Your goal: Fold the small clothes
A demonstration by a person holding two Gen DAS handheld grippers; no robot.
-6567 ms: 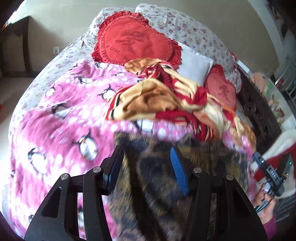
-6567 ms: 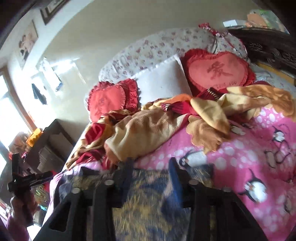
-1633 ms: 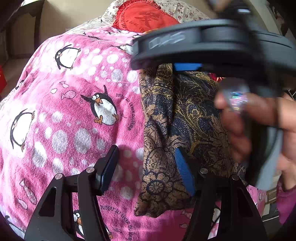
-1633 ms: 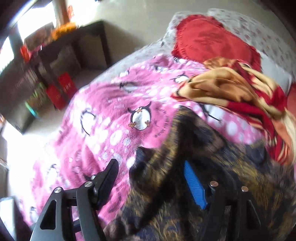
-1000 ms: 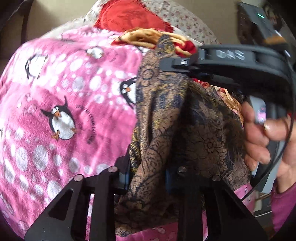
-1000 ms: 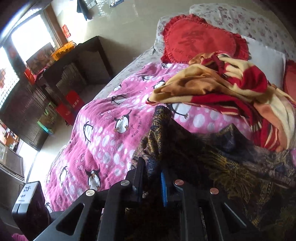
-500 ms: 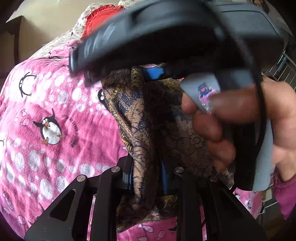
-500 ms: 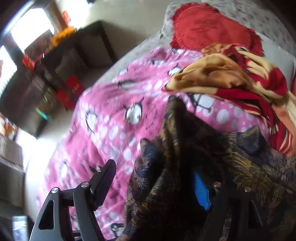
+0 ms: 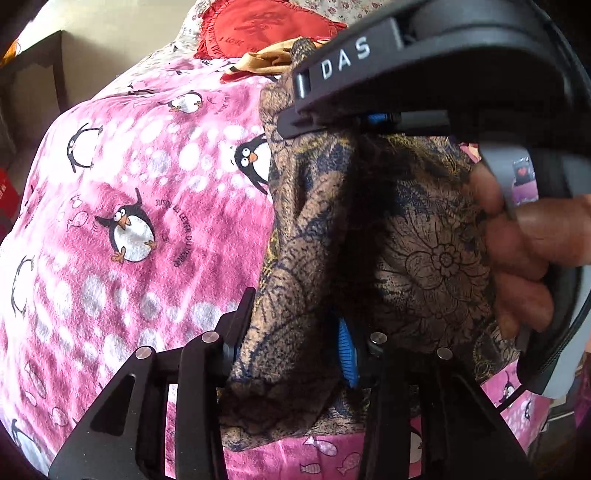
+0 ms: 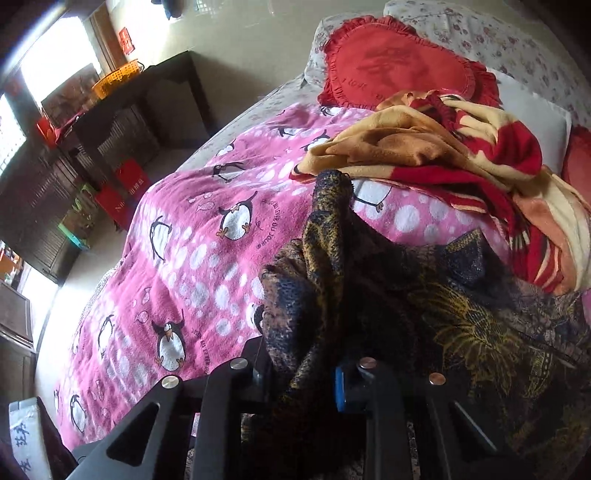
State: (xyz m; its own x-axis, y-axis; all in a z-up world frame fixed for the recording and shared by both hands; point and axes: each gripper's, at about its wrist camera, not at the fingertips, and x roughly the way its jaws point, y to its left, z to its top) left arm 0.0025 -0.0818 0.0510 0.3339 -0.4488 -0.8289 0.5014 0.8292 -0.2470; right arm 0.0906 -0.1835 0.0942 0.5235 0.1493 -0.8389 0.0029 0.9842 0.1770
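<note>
Here both grippers' jaws pinch the bunched, brown-and-navy floral garment [image 9: 424, 258] [image 10: 332, 266].

in the lower middle of the frame our left gripper [image 9: 295, 332] has a bunched fold of the brown and navy patterned garment [image 9: 424, 240] between its fingers, the blue pad [image 9: 347, 354] pressed against the cloth. the garment rises toward the upper middle, where our right gripper [image 9: 376, 118] crosses the top right of the frame and pinches its top edge. our right hand [image 9: 524, 258] shows at the right edge. a pink penguin blanket [image 9: 129, 203] fills the left half, with a red heart cushion [image 9: 266, 29] at the top.
</note>
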